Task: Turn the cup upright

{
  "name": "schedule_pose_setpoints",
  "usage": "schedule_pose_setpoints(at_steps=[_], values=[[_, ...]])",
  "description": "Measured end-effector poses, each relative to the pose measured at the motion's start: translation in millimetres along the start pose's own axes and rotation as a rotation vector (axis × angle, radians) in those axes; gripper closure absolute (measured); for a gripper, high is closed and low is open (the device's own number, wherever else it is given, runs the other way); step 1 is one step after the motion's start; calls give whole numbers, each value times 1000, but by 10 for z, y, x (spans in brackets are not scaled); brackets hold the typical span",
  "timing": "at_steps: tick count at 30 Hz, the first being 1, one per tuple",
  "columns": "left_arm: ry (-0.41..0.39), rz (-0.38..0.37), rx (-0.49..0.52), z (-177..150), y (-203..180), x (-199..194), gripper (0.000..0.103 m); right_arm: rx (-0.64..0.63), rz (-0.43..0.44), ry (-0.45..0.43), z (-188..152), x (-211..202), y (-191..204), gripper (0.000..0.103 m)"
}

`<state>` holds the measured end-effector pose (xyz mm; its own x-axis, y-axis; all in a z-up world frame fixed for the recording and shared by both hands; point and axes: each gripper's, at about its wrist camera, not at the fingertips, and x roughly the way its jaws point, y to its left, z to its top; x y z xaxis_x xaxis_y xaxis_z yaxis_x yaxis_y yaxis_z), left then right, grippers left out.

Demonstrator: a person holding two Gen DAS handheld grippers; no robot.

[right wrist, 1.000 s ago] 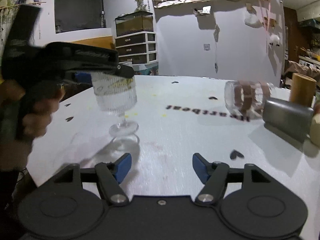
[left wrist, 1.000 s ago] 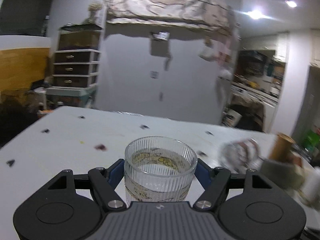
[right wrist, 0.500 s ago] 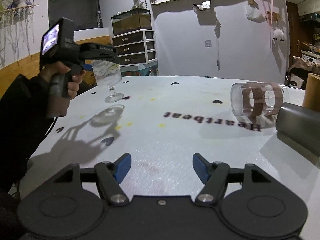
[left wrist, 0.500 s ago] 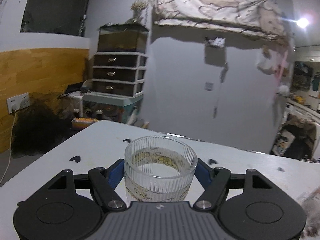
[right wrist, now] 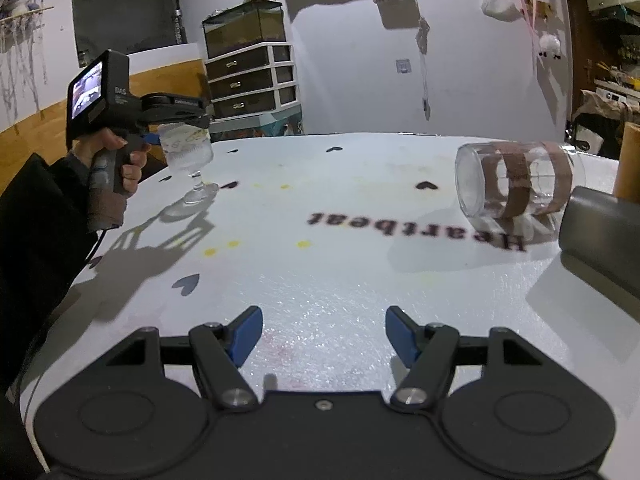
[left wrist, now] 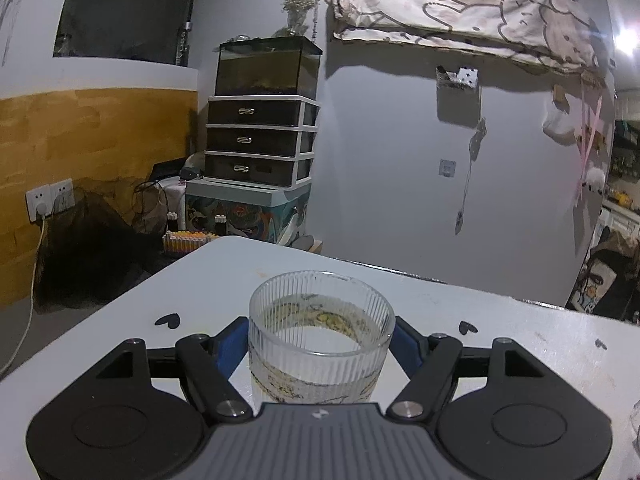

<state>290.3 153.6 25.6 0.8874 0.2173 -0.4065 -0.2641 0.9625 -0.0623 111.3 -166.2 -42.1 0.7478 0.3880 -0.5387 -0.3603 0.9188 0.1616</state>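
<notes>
At far desk (right wrist: 320, 280) corner: left tongs (left wrist: 320, 340) clamped on upright stemmed cup (right wrist: 188, 152), foot touching down. Right tongs (right wrist: 322, 334) apart, idle. Next, probably: release gently.

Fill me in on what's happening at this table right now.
A person is working with two handheld grippers. The left gripper is shut on a ribbed stemmed glass, which stands upright with its foot on or just above the white table near the left edge. The right gripper is open and holds nothing, low over the near side of the table. A second glass with brown bands lies on its side at the far right, beside a grey cylinder.
</notes>
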Motion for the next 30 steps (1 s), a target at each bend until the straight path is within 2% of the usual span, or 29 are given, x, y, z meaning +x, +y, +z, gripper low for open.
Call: schedule_pose_setpoints(at_steps=[2, 3, 5, 8, 13, 24, 30], values=[[-12, 11, 9, 1, -12, -35, 26, 4, -5, -7, 9, -14, -1, 33], [-21, 7, 18, 0, -21, -62, 19, 6, -6, -12, 16, -25, -2, 33], [-29, 1, 25, -3, -41, -128, 11, 16, 1, -18, 26, -32, -13, 33], [-35, -13, 27, -24, -60, -275, 10, 17, -9, -26, 48, -48, -3, 33], [-24, -46, 29, -146, -64, -679, 9, -24, -14, -87, 149, -189, 62, 31], [-34, -108, 57, -616, -62, -1730, 7, -95, -32, -183, 350, -313, 175, 28], [-57, -91, 77, -855, -43, -2148, 1, -108, -48, -208, 361, -363, 230, 19]])
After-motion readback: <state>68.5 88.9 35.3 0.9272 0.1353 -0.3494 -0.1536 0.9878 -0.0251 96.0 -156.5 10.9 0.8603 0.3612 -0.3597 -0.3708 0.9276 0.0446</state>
